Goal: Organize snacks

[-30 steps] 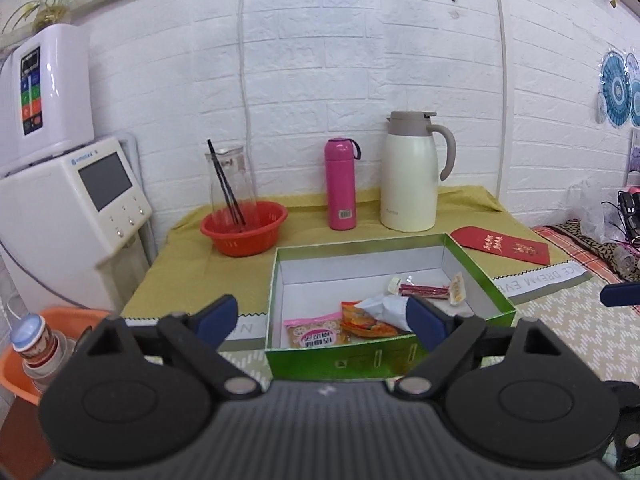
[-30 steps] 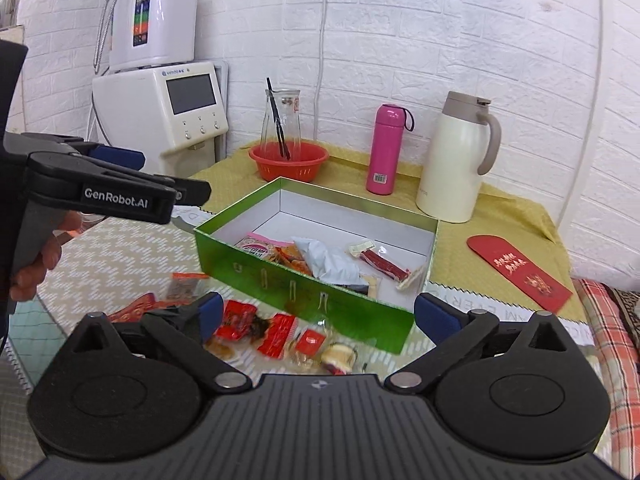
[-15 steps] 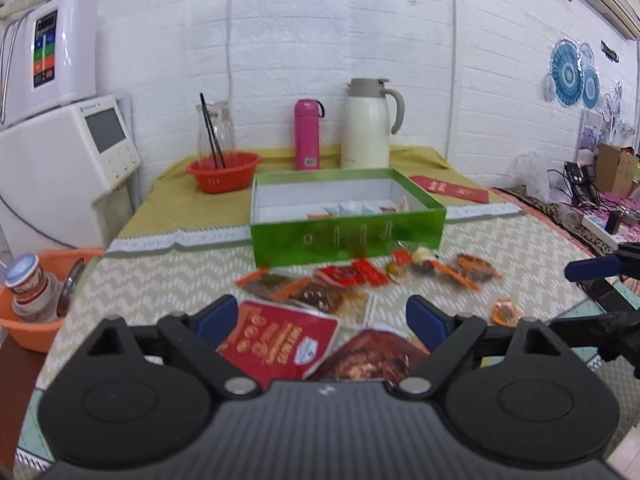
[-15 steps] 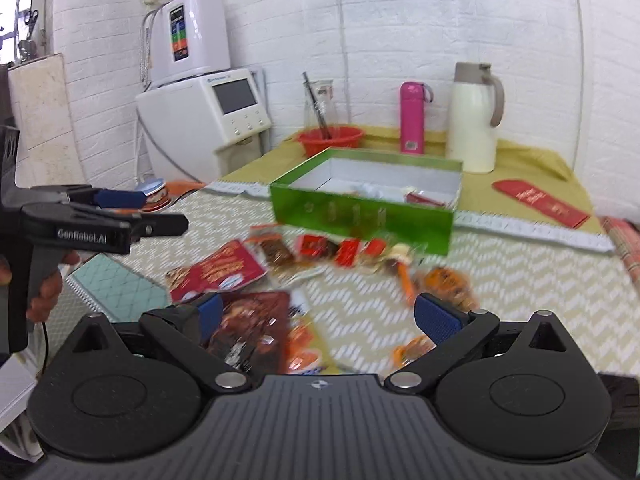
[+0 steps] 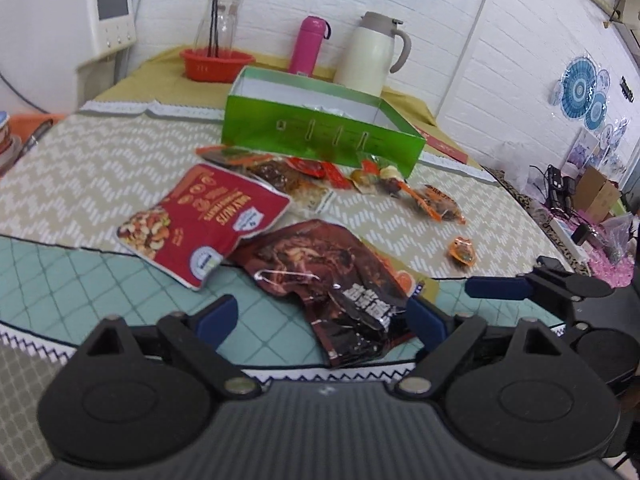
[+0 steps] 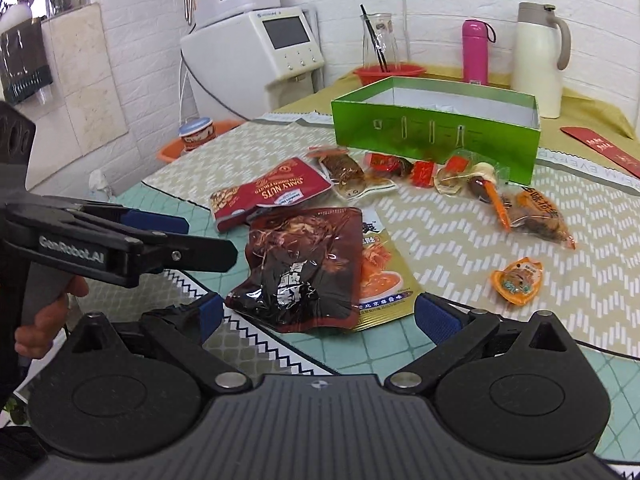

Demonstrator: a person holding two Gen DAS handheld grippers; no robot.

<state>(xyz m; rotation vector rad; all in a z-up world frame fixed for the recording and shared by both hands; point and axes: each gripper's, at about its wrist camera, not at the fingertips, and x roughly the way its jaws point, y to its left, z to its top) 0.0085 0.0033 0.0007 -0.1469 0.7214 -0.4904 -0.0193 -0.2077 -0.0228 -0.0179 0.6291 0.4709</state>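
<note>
At the far left of the right wrist view, the left gripper (image 6: 192, 236) is held by a hand (image 6: 44, 308), and "GenRobot.AI" can be read in white on its side. Its 2 fingers are seen spread wide in the left wrist view, with nothing pinched between them. Just past them, a red pouch (image 6: 270, 196) marked "DAILY NUTS" is laid flat on the table (image 6: 460, 248). Beside it, a dark brown packet (image 6: 300, 268) with large white characters is spread partly over a gold packet (image 6: 380, 276); the print on both is too small to be made out. The right gripper (image 6: 318, 312) is hung just above the near edge of these 2 packets, its fingers (image 6: 434, 314) spread apart and touching nothing. Farther back, a row of small red and brown wrapped snacks (image 6: 400, 168) is scattered along the front wall of a green box (image 6: 432, 136), which is open at the top. To the right, an orange packet (image 6: 536, 216) with characters and a small orange sachet (image 6: 518, 280) are lain apart. Behind, a pink bottle (image 6: 476, 52) and a white jug (image 6: 538, 60) are stood upright.
</note>
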